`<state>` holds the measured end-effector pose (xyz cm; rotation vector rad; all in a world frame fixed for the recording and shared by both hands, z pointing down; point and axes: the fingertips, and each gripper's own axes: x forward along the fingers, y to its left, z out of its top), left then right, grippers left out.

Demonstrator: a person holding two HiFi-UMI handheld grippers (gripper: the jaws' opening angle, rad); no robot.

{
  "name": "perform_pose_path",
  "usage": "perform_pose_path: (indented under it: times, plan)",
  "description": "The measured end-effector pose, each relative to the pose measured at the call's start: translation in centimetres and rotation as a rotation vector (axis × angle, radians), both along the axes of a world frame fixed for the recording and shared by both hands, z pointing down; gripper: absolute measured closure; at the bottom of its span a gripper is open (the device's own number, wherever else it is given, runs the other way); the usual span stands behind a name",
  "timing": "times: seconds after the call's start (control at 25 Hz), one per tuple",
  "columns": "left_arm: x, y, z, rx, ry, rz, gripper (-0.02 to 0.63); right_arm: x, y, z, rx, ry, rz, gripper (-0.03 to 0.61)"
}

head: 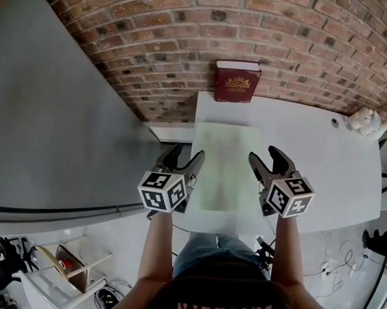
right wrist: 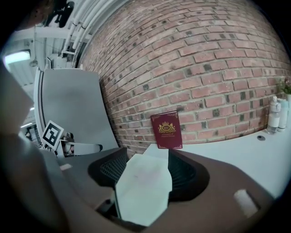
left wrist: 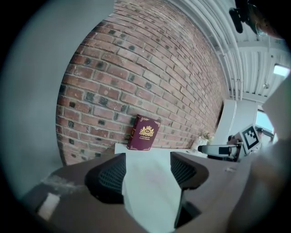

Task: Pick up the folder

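Observation:
A pale green folder [head: 226,164] lies flat on the white table [head: 313,161], its long side running away from me. My left gripper [head: 184,158] is at its near left edge, with the inner finger over the folder's border. My right gripper [head: 264,156] is at the near right edge. Both stand open, their jaws wide apart and their pads pressing on nothing. In the left gripper view the folder [left wrist: 150,182] shows in the gap of the left gripper [left wrist: 148,170]. The right gripper view likewise has the folder [right wrist: 143,186] in the gap of the right gripper [right wrist: 145,168].
A dark red book [head: 236,82] stands upright against the brick wall at the table's far edge, just beyond the folder. A white bottle [head: 364,120] sits at the far right. A grey panel [head: 49,114] fills the left side. Cables lie on the floor below.

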<state>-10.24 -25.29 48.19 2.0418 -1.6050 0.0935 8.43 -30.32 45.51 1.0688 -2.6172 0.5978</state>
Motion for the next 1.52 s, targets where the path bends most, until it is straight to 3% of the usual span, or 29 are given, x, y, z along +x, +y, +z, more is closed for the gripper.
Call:
perform_pose_path:
  times: [0.4, 1.04, 1.4, 1.52]
  plan:
    - [0.2, 0.6, 5.7, -0.166, 0.017, 0.018, 0.309, 1.2, 0.5, 6.7, -0.197, 0.062, 0.025, 0.304]
    - [1.2, 2.9, 13.6, -0.378, 0.184, 0.020, 0.308, 2.2, 2.1, 15.3, -0.422, 0.156, 0.046, 0.279]
    - [1.5, 3.1, 15.3, -0.412, 0.307, 0.027, 0.308, 2.3, 2.3, 17.1, -0.534, 0.073, 0.046, 0.278]
    - [1.6, 3.2, 15.8, -0.441, 0.394, 0.027, 0.308, 2.2, 2.5, 17.5, -0.599, 0.020, 0.050, 0.278]
